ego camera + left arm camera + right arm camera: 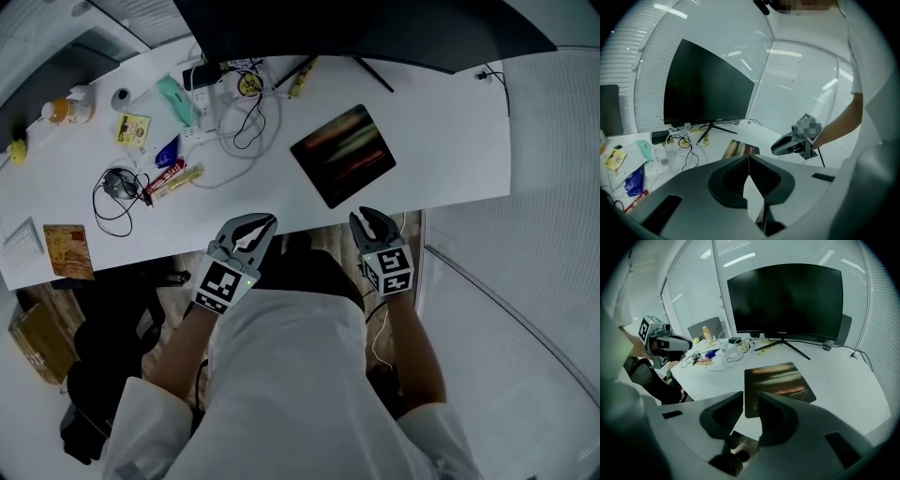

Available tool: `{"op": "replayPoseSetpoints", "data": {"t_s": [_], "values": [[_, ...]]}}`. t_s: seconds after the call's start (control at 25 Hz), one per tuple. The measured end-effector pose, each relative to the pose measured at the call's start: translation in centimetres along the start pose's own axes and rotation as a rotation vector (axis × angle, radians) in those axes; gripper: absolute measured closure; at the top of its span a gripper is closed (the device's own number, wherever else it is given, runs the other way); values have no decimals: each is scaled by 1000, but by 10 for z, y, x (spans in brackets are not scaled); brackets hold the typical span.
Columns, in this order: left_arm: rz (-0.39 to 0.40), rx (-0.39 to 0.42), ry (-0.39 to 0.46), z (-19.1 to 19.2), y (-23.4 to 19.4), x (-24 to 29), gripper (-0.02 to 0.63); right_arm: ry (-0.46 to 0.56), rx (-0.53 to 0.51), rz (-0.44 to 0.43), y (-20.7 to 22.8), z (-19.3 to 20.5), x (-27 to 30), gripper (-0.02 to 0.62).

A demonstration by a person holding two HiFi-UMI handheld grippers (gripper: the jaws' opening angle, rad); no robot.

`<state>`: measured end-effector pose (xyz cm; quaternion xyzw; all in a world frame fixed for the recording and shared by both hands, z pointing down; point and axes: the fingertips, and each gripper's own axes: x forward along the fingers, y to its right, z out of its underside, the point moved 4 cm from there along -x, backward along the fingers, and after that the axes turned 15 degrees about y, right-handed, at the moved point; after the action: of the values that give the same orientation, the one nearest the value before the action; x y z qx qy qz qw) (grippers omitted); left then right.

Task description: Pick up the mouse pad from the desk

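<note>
I see the pad (343,155) flat on the desk (450,141), just ahead of my right gripper (373,222), whose jaws stand slightly apart and empty, while my left gripper (253,226) is closed on nothing.

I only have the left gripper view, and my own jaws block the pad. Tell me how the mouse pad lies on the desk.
Observer: In the head view the mouse pad lies flat and skewed near the front edge of the desk, with nothing on it.
Operator: Now report the other jaws.
Observer: The right gripper has them slightly apart and empty in its own view, aimed at the pad's near corner.
Operator: Give its position.
Observer: In the head view its tips hover at the desk's front edge, not touching the pad.
</note>
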<state>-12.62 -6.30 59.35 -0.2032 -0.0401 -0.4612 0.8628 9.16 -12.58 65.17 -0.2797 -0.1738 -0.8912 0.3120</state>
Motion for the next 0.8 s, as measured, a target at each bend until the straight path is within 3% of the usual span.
{"op": "replayPoseSetpoints", "data": {"t_s": [0.04,0.44,0.8], "values": [[3,-4,-2,2,-3,0,584,-13,-3,1,0,3,5,483],[0,-58,-7,14,-16,3,583,-153,-120,-46,-2,27,44,405],[-61,-95,1,22,-20,2,583,-256,-183,-105,-2,54,71,313]]}}
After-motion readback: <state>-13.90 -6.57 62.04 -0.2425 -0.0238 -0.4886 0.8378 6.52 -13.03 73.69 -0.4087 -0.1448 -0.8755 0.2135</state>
